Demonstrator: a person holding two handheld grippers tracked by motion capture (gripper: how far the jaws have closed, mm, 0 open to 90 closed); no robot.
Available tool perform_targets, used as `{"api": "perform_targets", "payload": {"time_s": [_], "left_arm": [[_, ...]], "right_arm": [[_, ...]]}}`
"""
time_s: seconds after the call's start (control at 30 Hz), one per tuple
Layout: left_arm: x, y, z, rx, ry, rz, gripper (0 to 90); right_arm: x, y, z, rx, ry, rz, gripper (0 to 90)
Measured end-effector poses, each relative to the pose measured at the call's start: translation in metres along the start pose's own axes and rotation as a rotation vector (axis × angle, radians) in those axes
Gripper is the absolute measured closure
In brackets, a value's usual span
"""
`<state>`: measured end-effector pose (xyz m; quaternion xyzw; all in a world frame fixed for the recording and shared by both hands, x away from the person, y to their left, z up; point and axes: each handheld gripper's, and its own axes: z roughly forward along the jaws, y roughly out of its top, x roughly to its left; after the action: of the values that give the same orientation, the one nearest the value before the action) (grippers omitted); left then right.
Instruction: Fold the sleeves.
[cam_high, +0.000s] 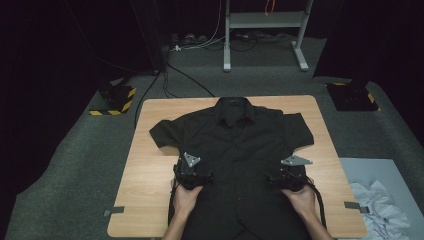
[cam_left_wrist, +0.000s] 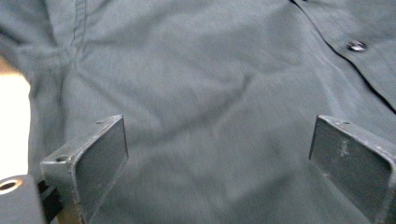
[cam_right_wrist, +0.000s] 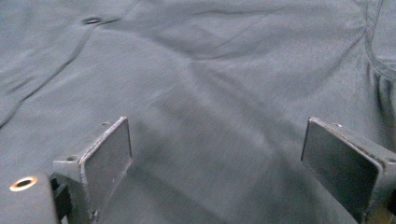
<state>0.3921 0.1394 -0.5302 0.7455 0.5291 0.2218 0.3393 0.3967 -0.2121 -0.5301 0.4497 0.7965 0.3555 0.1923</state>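
Across the middle of the wooden worktop (cam_high: 150, 185) lies a dark short-sleeved shirt (cam_high: 235, 135), spread flat with its front up, collar toward the far edge and hem hanging over the near edge. Both sleeves are stretched out to the sides, and the button strip runs down the centre.

Over the shirt's lower left panel sits the left gripper (cam_high: 191, 170), held by the person's left hand (cam_high: 186, 197). From the left gripper view, its jaws stand wide apart with nothing between them but the shirt cloth (cam_left_wrist: 210, 116) beneath; a button (cam_left_wrist: 357, 45) shows at the upper right, and a sleeve seam with a strip of bare worktop at the left edge.

Over the lower right panel sits the right gripper (cam_high: 289, 175), held by the right hand (cam_high: 301, 200). Its own view shows the jaws likewise spread wide, with smooth, faintly creased cloth (cam_right_wrist: 215, 102) under them and a button (cam_right_wrist: 91, 20) at the upper left.

Around the worktop is grey carpet (cam_high: 75, 170). White crumpled cloth (cam_high: 382, 205) lies on the floor at the right, and a metal stand (cam_high: 265, 30) rises beyond the far edge.
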Motion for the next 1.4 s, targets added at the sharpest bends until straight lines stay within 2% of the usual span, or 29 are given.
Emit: {"api": "perform_targets", "payload": {"time_s": [0.03,0.07,0.1,0.13,0.17,0.23,0.3,0.57,0.7,0.8,0.83,0.9,0.93,0.97,1.0,1.07,1.1,1.17,1.27,1.4], "left_arm": [[0.0,0.0,0.0,0.0,0.0,0.0,4.5],[0.0,0.003,0.005,0.001,0.005,0.003,4.4],[0.0,0.005,0.007,0.005,0.01,0.008,4.4],[0.0,0.006,0.011,0.015,0.013,0.011,4.5],[0.001,0.004,0.016,0.041,0.004,0.002,4.3],[-0.001,-0.001,0.018,0.035,0.016,0.02,3.0],[-0.001,-0.002,0.017,0.036,0.016,0.018,4.0],[-0.006,-0.009,0.009,0.037,-0.004,0.035,2.9],[-0.006,-0.009,0.01,0.041,-0.005,0.035,2.0],[-0.006,-0.009,0.01,0.041,-0.004,0.035,1.9],[-0.006,-0.009,0.01,0.041,-0.004,0.034,1.9],[-0.006,-0.009,0.01,0.039,-0.002,0.034,2.3],[-0.006,-0.009,0.01,0.039,-0.001,0.034,2.4],[-0.006,-0.009,0.01,0.039,-0.002,0.035,2.4],[-0.006,-0.009,0.009,0.037,-0.002,0.035,3.5],[-0.006,-0.009,0.009,0.035,-0.003,0.036,3.7],[-0.006,-0.009,0.009,0.034,-0.005,0.037,4.4],[-0.006,-0.009,0.009,0.033,-0.005,0.037,4.4],[-0.006,-0.009,0.009,0.033,-0.006,0.038,4.4],[-0.006,-0.009,0.01,0.033,-0.009,0.04,4.4]], "right_arm": [[0.0,0.0,0.0,0.0,0.0,0.0,8.2],[-0.004,0.003,0.013,0.033,-0.023,-0.001,7.9],[-0.004,0.003,0.013,0.033,-0.023,-0.001,7.9],[-0.004,0.003,0.016,0.047,-0.032,-0.006,6.4],[-0.006,0.001,0.017,0.035,-0.03,0.002,7.4],[-0.006,-0.001,0.016,0.029,-0.031,0.0,7.6],[-0.005,-0.004,0.013,0.029,-0.034,0.005,7.6],[0.006,-0.02,-0.004,0.023,-0.025,0.001,9.6],[0.003,-0.021,-0.007,0.023,-0.027,0.001,11.6],[-0.006,-0.019,-0.009,0.026,-0.028,0.026,12.1],[-0.01,-0.018,-0.01,0.025,-0.041,0.036,12.3],[-0.022,-0.014,-0.016,0.013,-0.071,0.053,13.3],[-0.033,-0.011,-0.02,-0.004,-0.082,0.074,13.9],[-0.033,-0.011,-0.02,-0.004,-0.082,0.074,13.9],[-0.046,-0.008,-0.024,-0.017,-0.109,0.099,14.6],[-0.051,-0.008,-0.024,-0.017,-0.117,0.109,14.9],[-0.063,-0.007,-0.024,-0.023,-0.138,0.14,16.1],[-0.066,-0.006,-0.024,-0.024,-0.145,0.149,16.6],[-0.085,-0.004,-0.023,-0.038,-0.177,0.203,19.5],[-0.097,0.0,-0.02,-0.034,-0.198,0.24,20.9]]}}
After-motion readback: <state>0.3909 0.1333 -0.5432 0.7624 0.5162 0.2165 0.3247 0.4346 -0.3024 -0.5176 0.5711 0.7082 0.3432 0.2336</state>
